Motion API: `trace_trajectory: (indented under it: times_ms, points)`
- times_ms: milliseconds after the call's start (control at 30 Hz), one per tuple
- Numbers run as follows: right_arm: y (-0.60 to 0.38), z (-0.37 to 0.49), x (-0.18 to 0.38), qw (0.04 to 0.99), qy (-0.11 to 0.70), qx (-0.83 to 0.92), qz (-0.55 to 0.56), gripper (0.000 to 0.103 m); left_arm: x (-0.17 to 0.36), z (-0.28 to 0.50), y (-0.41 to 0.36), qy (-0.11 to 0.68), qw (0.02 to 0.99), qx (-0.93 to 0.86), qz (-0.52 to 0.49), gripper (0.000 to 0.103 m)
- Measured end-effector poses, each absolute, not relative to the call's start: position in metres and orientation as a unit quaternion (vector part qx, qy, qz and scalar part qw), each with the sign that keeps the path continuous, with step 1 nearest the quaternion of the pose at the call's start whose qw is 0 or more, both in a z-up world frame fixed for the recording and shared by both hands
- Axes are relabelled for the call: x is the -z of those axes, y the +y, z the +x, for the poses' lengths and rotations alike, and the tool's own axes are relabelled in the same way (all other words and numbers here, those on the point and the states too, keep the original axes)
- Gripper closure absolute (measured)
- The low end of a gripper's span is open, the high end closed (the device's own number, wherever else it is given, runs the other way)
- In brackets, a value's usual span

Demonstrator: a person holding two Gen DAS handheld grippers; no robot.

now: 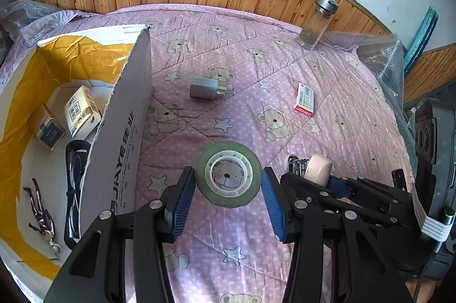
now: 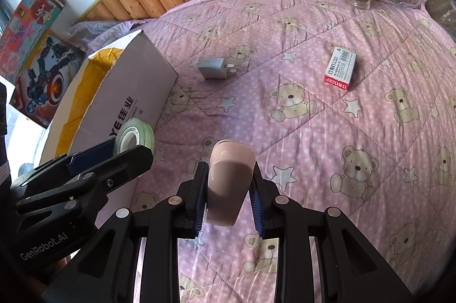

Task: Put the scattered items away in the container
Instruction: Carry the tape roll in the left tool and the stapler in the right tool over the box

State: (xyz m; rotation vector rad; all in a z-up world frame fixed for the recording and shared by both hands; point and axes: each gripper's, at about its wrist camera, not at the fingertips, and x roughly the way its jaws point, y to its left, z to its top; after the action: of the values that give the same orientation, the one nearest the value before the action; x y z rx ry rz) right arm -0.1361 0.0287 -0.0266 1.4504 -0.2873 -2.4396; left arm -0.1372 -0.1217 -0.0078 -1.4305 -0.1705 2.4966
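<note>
Pink bear-print quilt covers the surface, wood panelling behind. Cardboard box on the left holds small cartons and glasses. Left gripper fingers clamp a green tape roll beside it. Right gripper grips a pink case. Charger plug, staples box, glass jar lie loose on the quilt.

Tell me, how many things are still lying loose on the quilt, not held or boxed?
3: a grey charger near the box, a red-and-white staple box to its right, and a glass jar standing by the wooden wall. Others may be hidden.
</note>
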Motion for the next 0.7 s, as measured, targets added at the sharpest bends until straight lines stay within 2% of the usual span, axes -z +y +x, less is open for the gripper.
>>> trace_trajectory:
  times_ms: [700]
  points:
    - [-0.028,-0.057,-0.024,0.174,-0.073,0.864,0.467,0.074,-0.043,-0.049,-0.167,-0.091,0.141,-0.879,-0.447,0.054]
